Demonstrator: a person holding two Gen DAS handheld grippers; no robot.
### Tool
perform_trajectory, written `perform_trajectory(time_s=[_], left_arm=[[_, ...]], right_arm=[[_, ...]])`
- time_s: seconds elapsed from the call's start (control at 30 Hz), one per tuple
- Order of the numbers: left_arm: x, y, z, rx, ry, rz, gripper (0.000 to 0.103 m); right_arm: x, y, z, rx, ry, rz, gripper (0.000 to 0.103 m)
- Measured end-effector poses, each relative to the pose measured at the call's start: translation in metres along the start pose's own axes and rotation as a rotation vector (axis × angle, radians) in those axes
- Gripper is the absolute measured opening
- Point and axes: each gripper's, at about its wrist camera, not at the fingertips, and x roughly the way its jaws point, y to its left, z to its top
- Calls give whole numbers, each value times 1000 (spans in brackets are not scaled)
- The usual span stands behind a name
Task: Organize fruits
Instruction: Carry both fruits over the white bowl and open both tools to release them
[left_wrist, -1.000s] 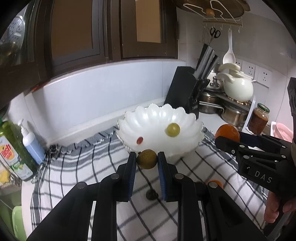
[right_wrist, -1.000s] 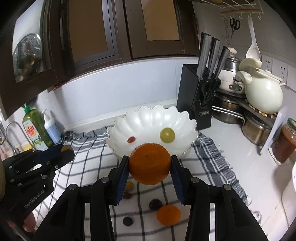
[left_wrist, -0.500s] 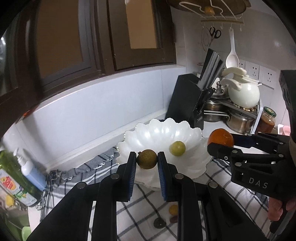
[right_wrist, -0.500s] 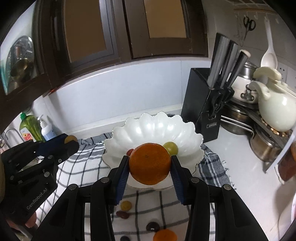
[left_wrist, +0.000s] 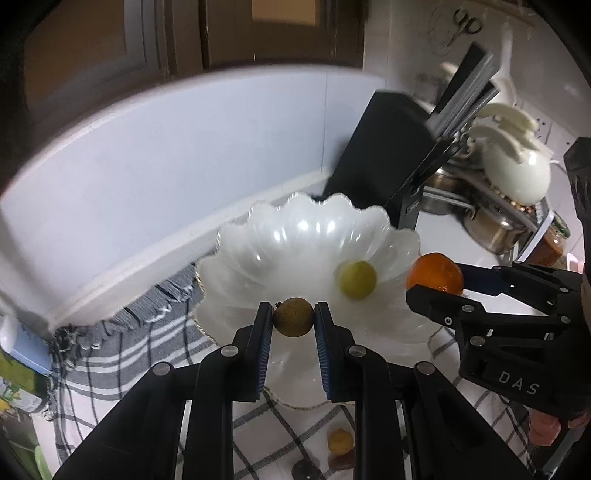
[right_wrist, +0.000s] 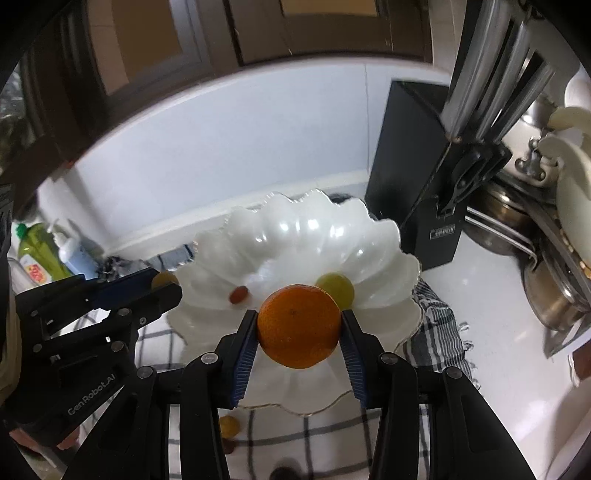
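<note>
A white scalloped bowl (left_wrist: 295, 236) (right_wrist: 295, 229) stands on a checked cloth; a green grape (left_wrist: 357, 279) (right_wrist: 338, 286) and a small red fruit (right_wrist: 239, 294) lie inside. My left gripper (left_wrist: 293, 322) is shut on a small brown-green round fruit (left_wrist: 293, 322), held over the bowl's near left part. My right gripper (right_wrist: 298, 328) is shut on an orange (right_wrist: 298, 326) above the bowl's near rim; the left wrist view shows that orange (left_wrist: 436, 273) at the bowl's right edge. The left gripper (right_wrist: 164, 282) also shows at the bowl's left side.
A black knife block (left_wrist: 384, 162) (right_wrist: 417, 173) stands just behind the bowl's right. Pots and a white kettle (left_wrist: 517, 173) crowd the far right. Soap bottles (right_wrist: 40, 254) stand at the left. Small loose fruits (left_wrist: 340, 441) (right_wrist: 229, 424) lie on the checked cloth (left_wrist: 147, 332) near me.
Both grippers have moved forward toward the bowl with their fruits still held, from in front of it to over its near part; the views now tilt down more.
</note>
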Motion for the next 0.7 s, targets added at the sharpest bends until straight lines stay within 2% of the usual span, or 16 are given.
perform_trajectory(time_s=[0.37, 0.7], left_arm=[[69, 6, 0, -14, 176, 1, 24], [103, 8, -5, -13, 269, 0, 24]], right_arm=[[68, -22, -2, 13, 182, 0, 45], [97, -28, -5, 10, 262, -12, 45]])
